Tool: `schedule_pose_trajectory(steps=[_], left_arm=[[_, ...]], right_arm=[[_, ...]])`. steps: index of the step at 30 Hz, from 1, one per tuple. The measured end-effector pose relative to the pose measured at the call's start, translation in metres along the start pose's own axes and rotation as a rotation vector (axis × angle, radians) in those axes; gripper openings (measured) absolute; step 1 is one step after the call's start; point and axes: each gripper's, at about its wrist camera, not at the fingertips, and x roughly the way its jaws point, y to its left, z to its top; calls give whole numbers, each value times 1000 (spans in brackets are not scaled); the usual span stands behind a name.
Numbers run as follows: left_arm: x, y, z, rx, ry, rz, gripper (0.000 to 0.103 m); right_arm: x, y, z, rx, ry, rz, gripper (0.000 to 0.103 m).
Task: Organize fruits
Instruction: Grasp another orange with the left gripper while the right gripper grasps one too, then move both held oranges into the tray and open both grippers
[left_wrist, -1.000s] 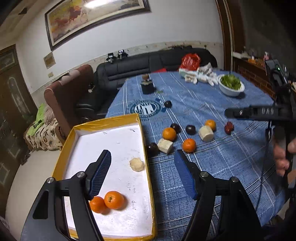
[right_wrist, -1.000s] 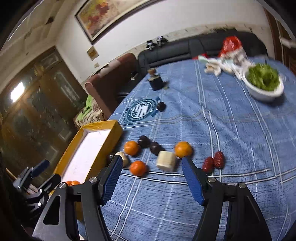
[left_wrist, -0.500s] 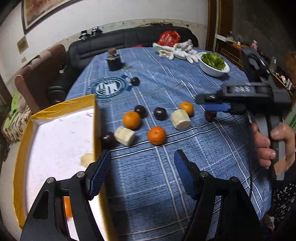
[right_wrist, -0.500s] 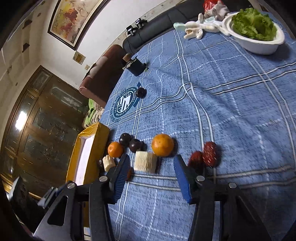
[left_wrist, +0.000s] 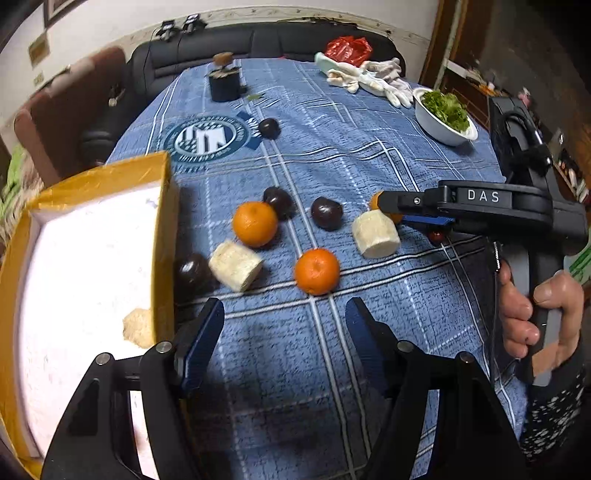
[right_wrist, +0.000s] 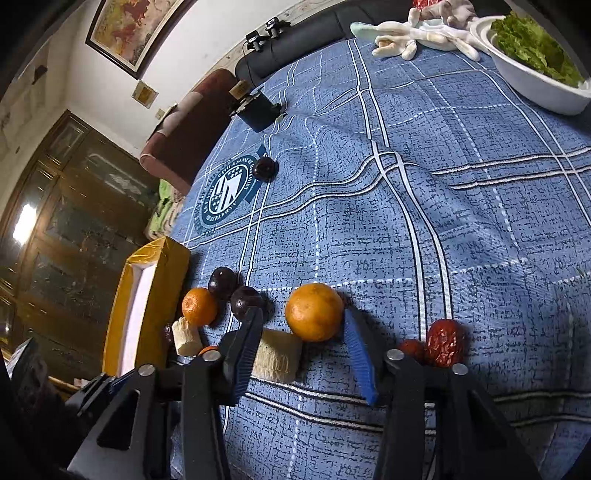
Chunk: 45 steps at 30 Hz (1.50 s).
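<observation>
On the table: you are working over a blue checked tablecloth (left_wrist: 388, 332) with most of the fruit lying loose on it, so you are sitting early in the sorting.
Box: the yellow box (left_wrist: 162, 221) is standing at the left edge of the fruit cluster; from the left wrist view you are seeing only one pale chunk (left_wrist: 137, 328) inside its white floor, the rest of the floor being cut off.
Left to sort: you are looking at two oranges (left_wrist: 255, 223) (left_wrist: 317, 271), a third orange (right_wrist: 314, 312) farther right, two pale cut chunks (left_wrist: 235, 264) (left_wrist: 376, 236), dark plums (left_wrist: 326, 213) (left_wrist: 279, 199) (left_wrist: 192, 271) with one more (left_wrist: 269, 127) well apart by the round logo, and two red dates (right_wrist: 445, 343).
Right gripper: your right gripper (right_wrist: 301, 330) is closing around the third orange, which is sitting between the blue pads; whether they are touching the peel yet I cannot tell, though they are looking just short of it. One pale chunk (right_wrist: 277, 356) is lying just under the left finger (right_wrist: 245, 350), so in my judgement you are risking a nudge to it.
Left gripper: your left gripper (left_wrist: 284, 325) is standing about half open and slightly closing, holding nothing, hovering near the nearer orange, which is lying just beyond the fingertips and between their lines.
Dates: these are resting just outside your right gripper's right finger, touching each other.
</observation>
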Motion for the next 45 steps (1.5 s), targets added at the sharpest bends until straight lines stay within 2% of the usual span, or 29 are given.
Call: schedule_pose_trajectory(steps=[3, 7, 12, 14, 19, 25, 34, 41, 45], left_arm=[[4, -22, 3, 100, -7, 22, 68], [18, -37, 13, 207, 13, 23, 64], [36, -36, 22, 287, 56, -7, 62], [43, -37, 23, 304, 82, -22, 57], [53, -37, 20, 306, 95, -50, 49], [53, -29, 24, 245, 81, -49, 31], [45, -35, 18, 241, 52, -42, 30], [23, -34, 21, 219, 10, -56, 30], [6, -33, 22, 207, -22, -67, 31]], right_arm=[[0, -8, 1, 30, 10, 30, 30], [-1, -17, 2, 83, 31, 88, 30], [1, -12, 3, 63, 28, 70, 32], [3, -9, 5, 55, 27, 62, 32], [10, 1, 6, 8, 27, 45, 33], [11, -3, 6, 31, 11, 86, 31], [-5, -17, 8, 80, -31, 141, 31], [-19, -10, 9, 56, -92, 166, 31], [-26, -2, 6, 53, -112, 153, 31]])
